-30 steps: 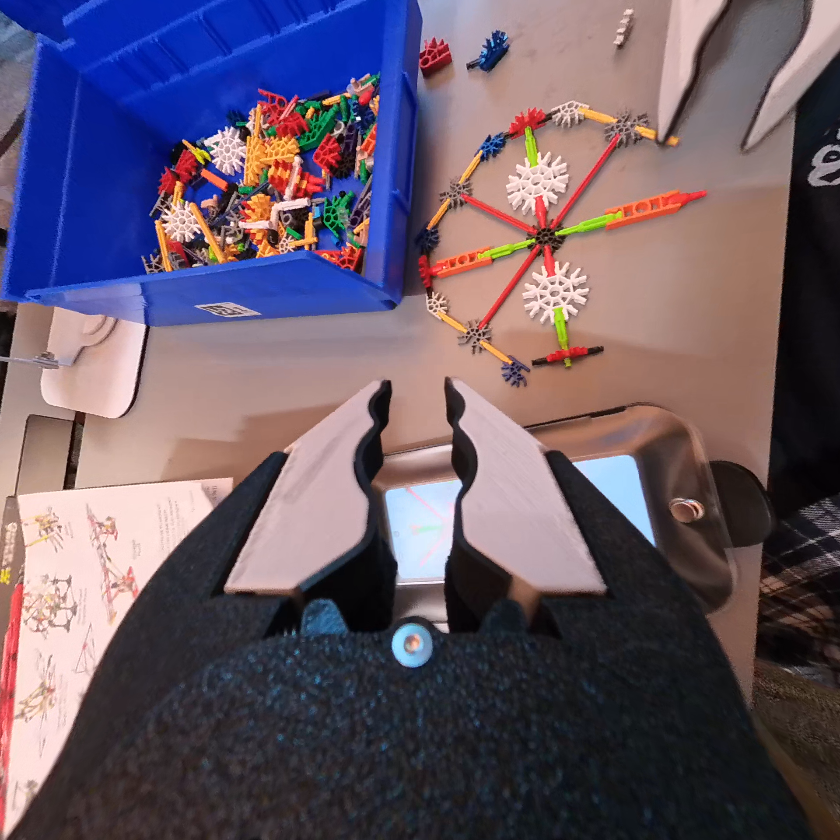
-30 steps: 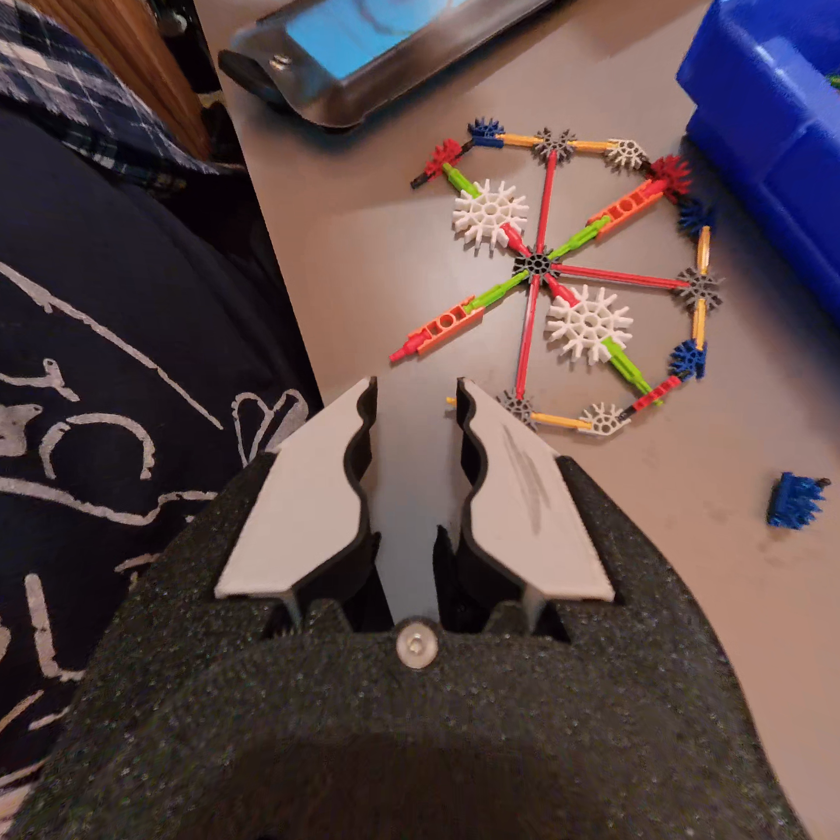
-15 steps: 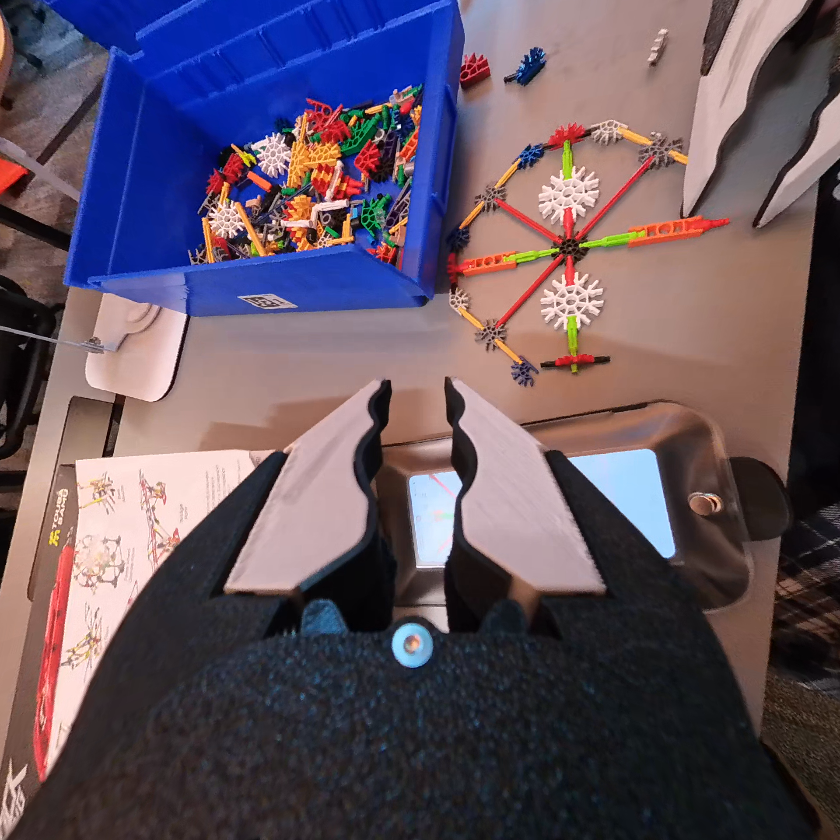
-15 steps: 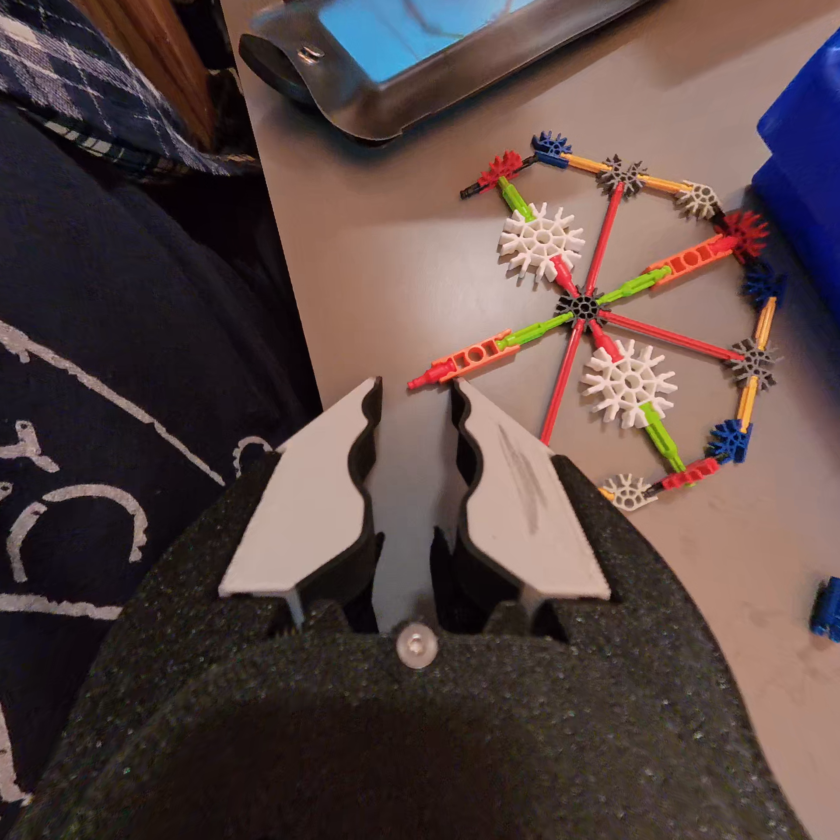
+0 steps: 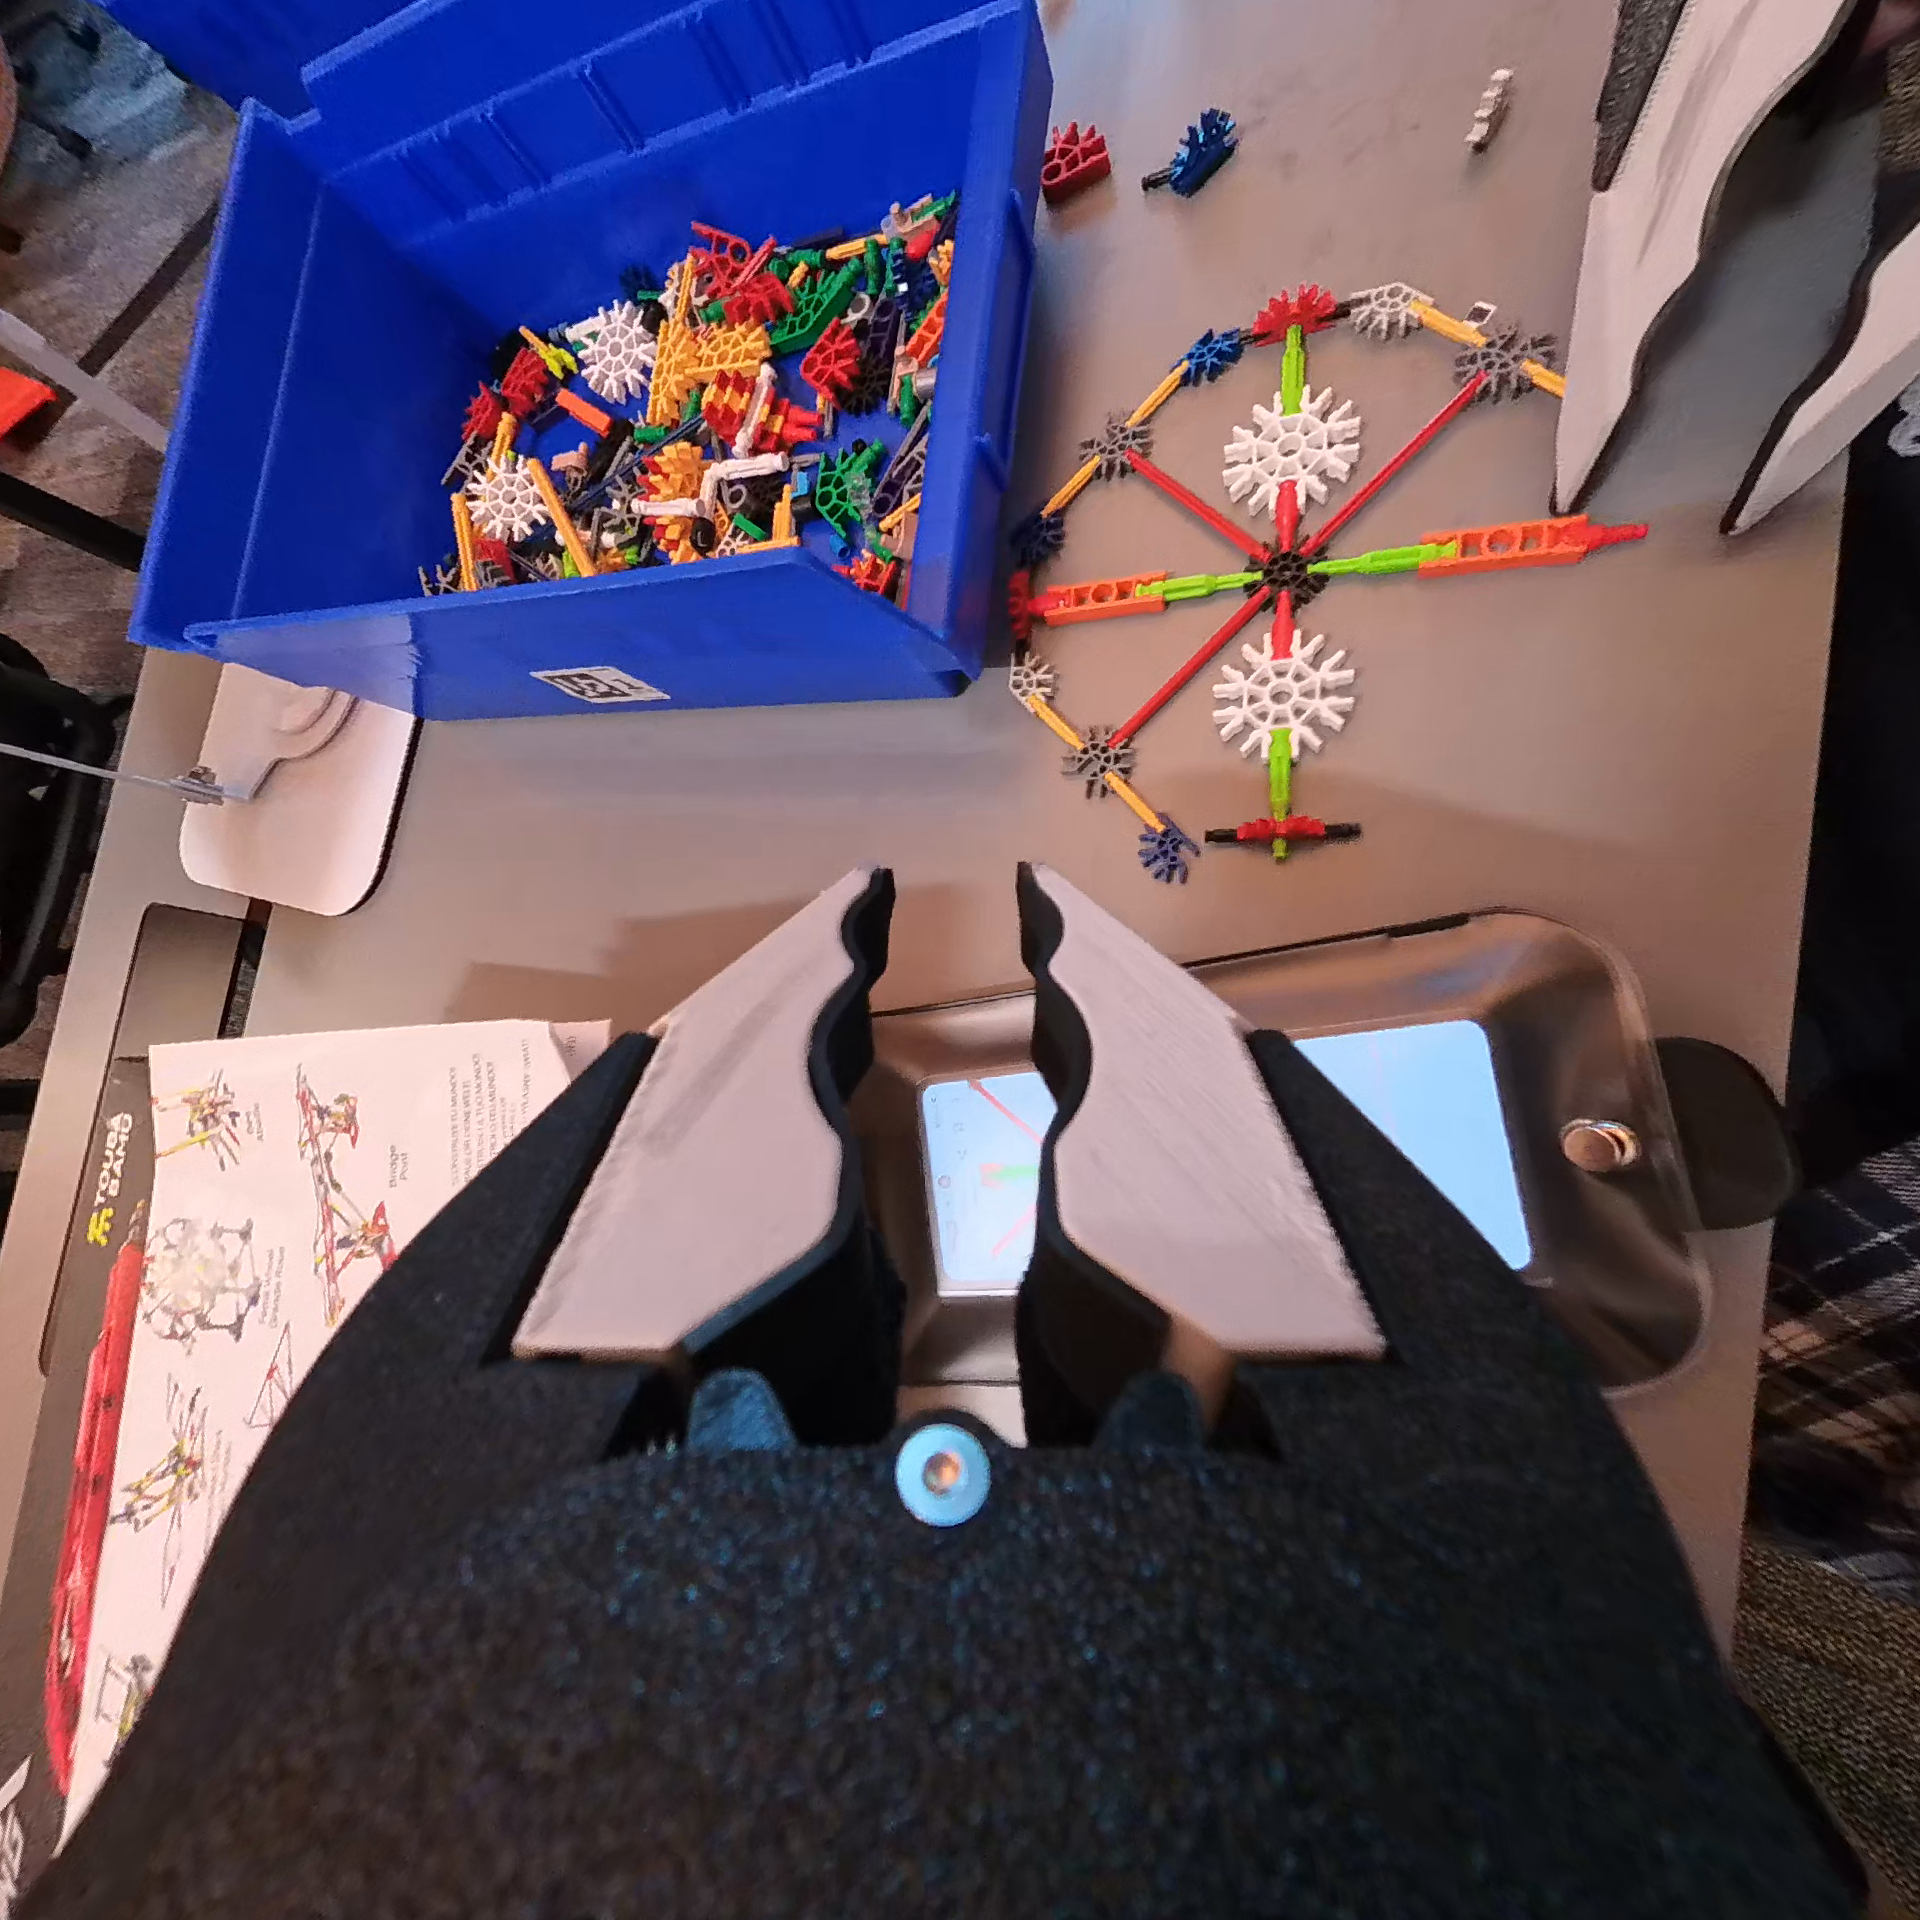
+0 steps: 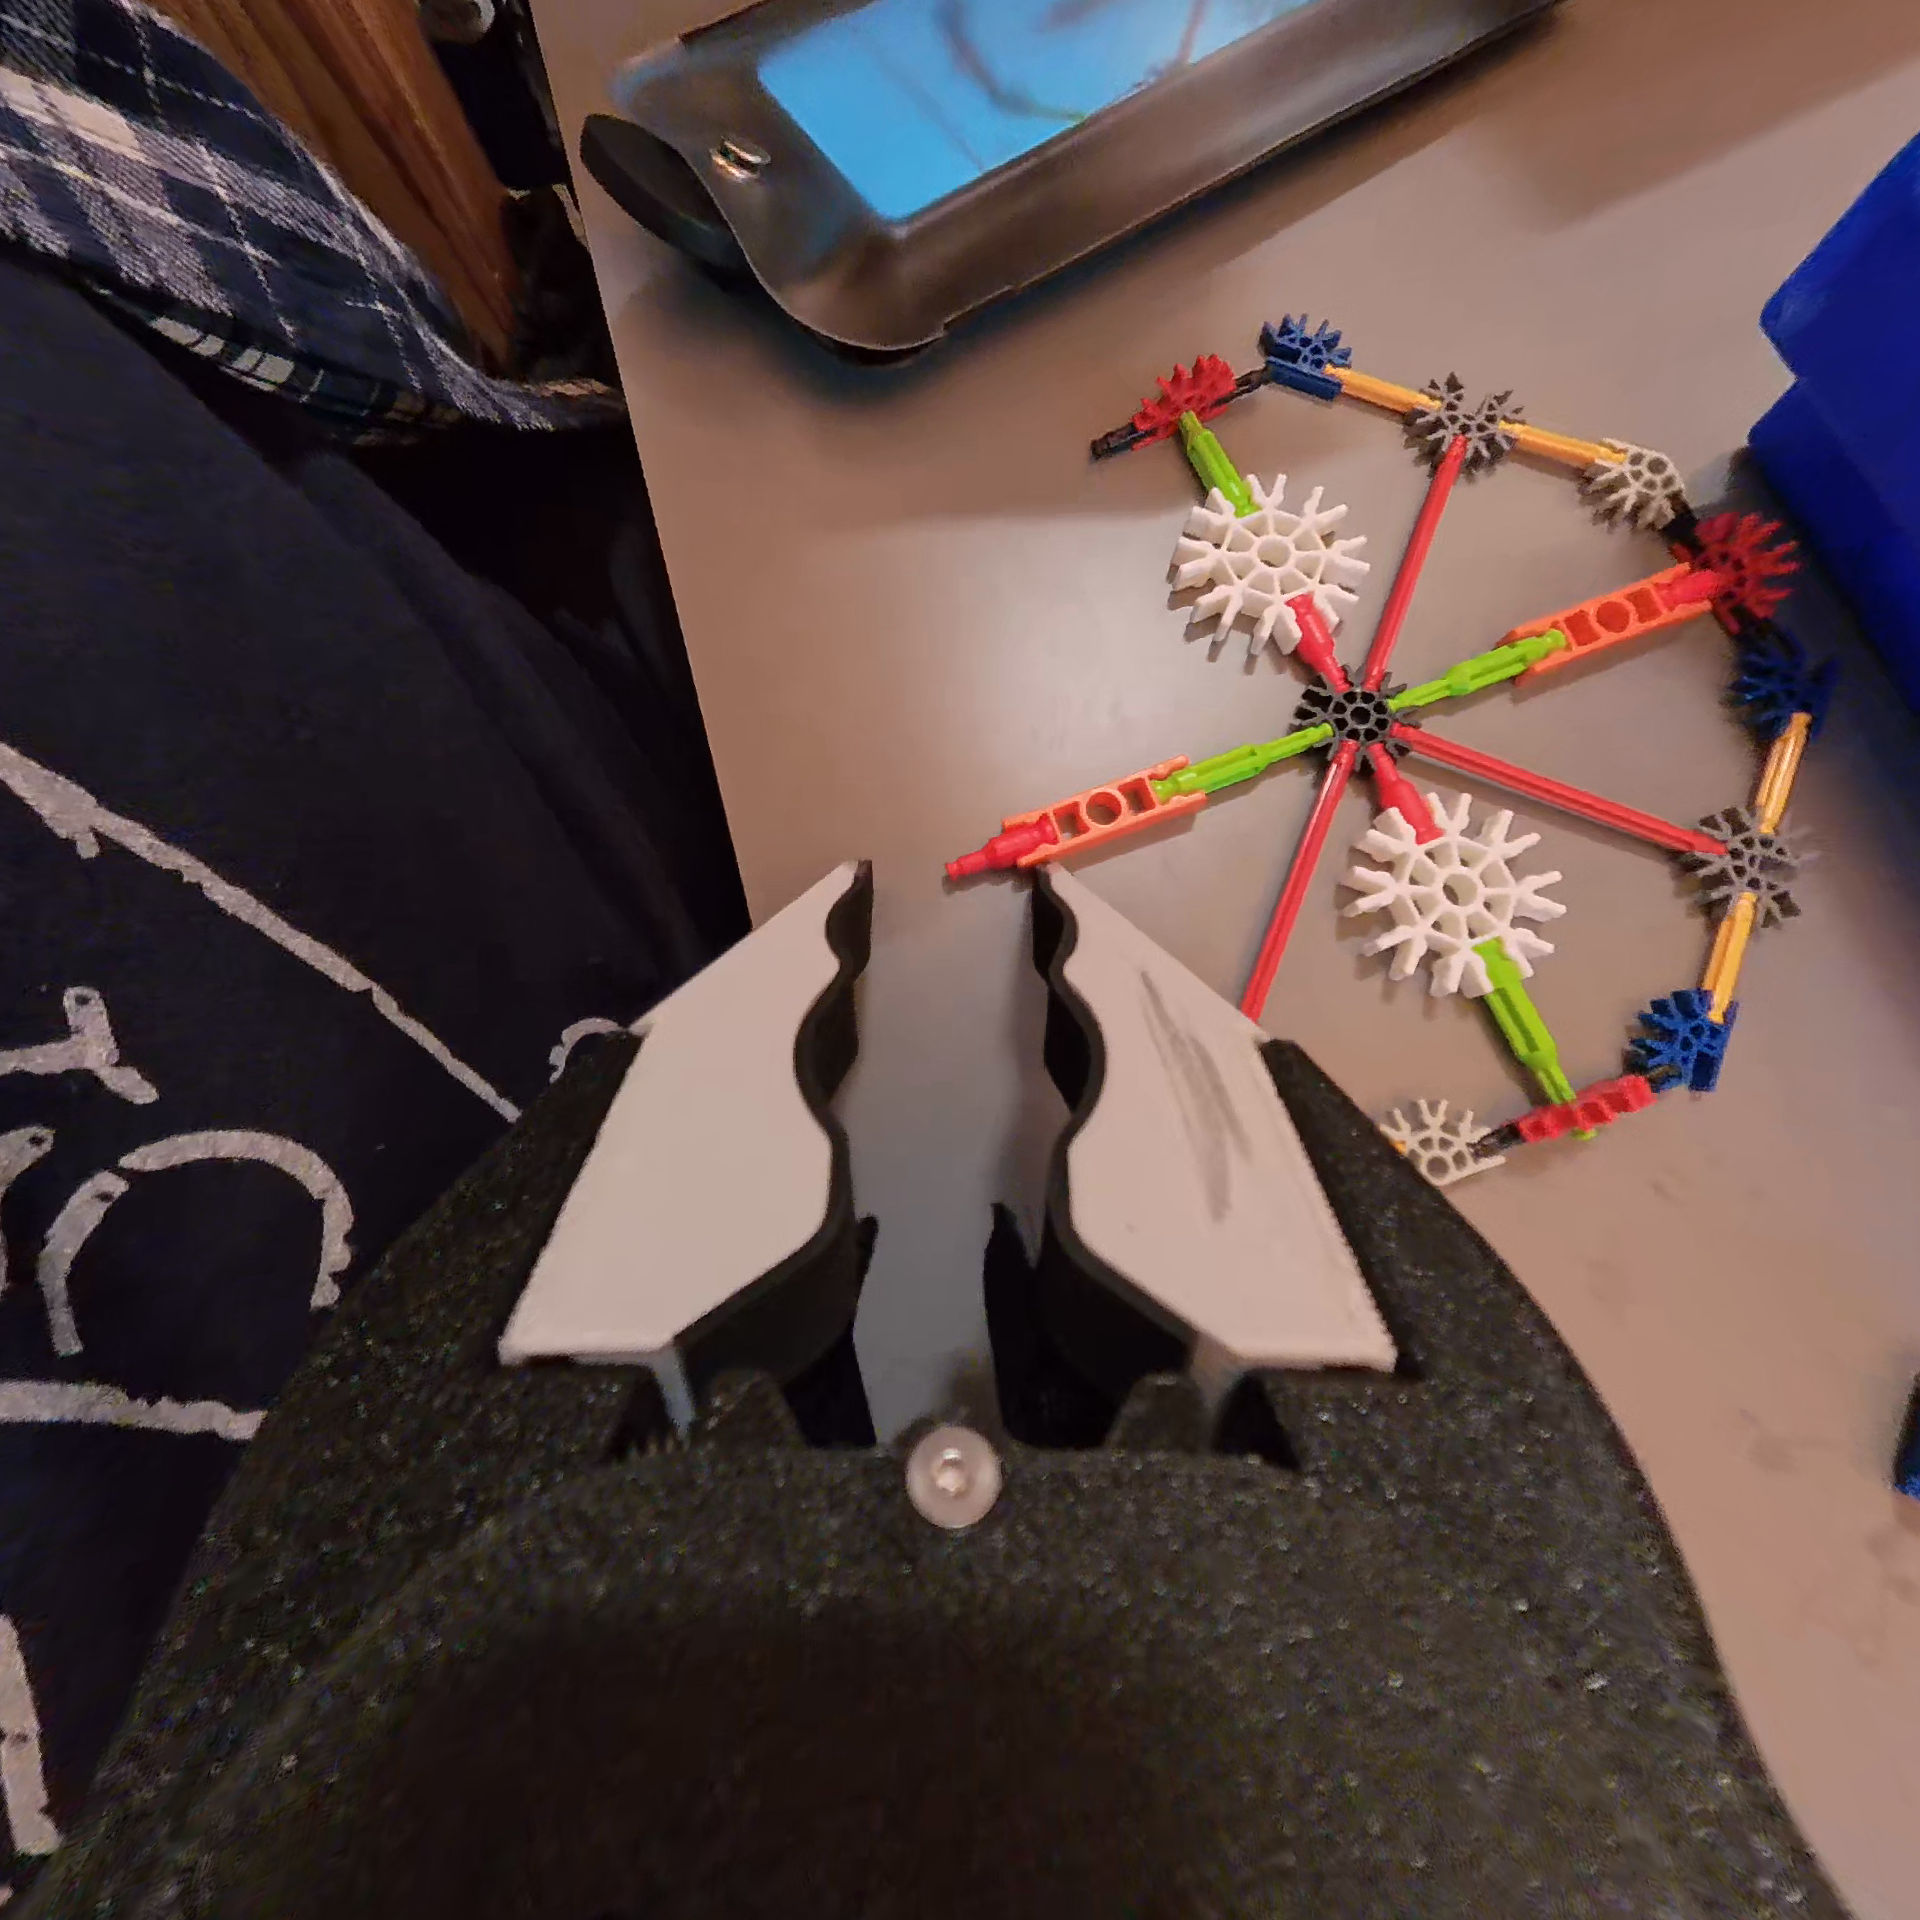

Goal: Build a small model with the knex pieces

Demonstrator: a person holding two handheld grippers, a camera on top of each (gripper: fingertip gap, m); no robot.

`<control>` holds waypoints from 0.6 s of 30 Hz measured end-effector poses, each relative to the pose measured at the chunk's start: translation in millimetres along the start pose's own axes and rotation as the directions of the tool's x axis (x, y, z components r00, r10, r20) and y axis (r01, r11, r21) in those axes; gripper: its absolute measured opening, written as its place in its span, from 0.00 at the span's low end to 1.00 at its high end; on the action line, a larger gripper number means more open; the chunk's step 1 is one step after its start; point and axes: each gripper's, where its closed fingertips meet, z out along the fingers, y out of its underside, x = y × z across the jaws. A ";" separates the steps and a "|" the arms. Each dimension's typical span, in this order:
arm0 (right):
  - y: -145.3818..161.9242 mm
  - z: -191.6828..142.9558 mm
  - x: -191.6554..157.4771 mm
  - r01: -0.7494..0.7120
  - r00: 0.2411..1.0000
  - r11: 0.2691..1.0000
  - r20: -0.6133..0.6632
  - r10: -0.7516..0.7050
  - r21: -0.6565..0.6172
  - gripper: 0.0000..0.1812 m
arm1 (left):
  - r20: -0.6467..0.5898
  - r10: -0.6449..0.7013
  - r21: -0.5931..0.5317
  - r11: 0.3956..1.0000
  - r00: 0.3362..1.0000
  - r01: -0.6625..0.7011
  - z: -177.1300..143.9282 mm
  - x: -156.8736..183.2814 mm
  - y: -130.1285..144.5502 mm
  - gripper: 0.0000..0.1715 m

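A flat wheel of coloured rods and connectors (image 5: 1288, 571) lies on the grey table (image 5: 623, 831), with a black hub (image 6: 1354, 713) and two white snowflake connectors. My left gripper (image 5: 954, 883) is open and empty, above a phone in a clear pouch (image 5: 1455, 1143), short of the wheel. My right gripper (image 6: 951, 883) is open and empty, its tips just beside the red tip of the orange spoke (image 6: 1081, 816). It also shows in the left wrist view (image 5: 1652, 499) at the wheel's right side.
A blue bin (image 5: 312, 416) with several loose coloured pieces stands left of the wheel. A red connector (image 5: 1075, 161), a blue one (image 5: 1195, 156) and a small white piece (image 5: 1488, 109) lie beyond. An instruction sheet (image 5: 312, 1195) lies left. A person's dark clothing (image 6: 260, 727) borders the table edge. Left tips to right tips: about 20 cm. The left gripper is farther from the black hub (image 6: 1354, 713), some 15 cm, than the right, some 7 cm. It turns up in the left wrist view (image 5: 1292, 566) as well.
My left gripper has drawn back and risen, showing more of the bin and table. My right gripper has moved left along the wheel, from its grey rim connector to the orange spoke's tip.
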 end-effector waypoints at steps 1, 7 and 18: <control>-0.3 -0.8 0.0 -0.001 1.000 1.000 0.003 0.001 0.002 0.17 | 0.000 0.000 0.000 1.000 1.000 0.000 0.0 0.2 0.0 0.14; -1.2 -22.3 12.3 -0.030 0.999 0.998 -0.039 0.032 0.048 0.17 | -0.005 -0.002 -0.004 1.000 1.000 0.002 -0.9 1.0 0.9 0.14; -6.8 -26.8 27.3 -0.012 0.996 0.998 -0.084 0.016 0.057 0.17 | -0.172 0.012 -0.041 0.999 0.985 -0.020 32.2 47.1 -1.1 0.14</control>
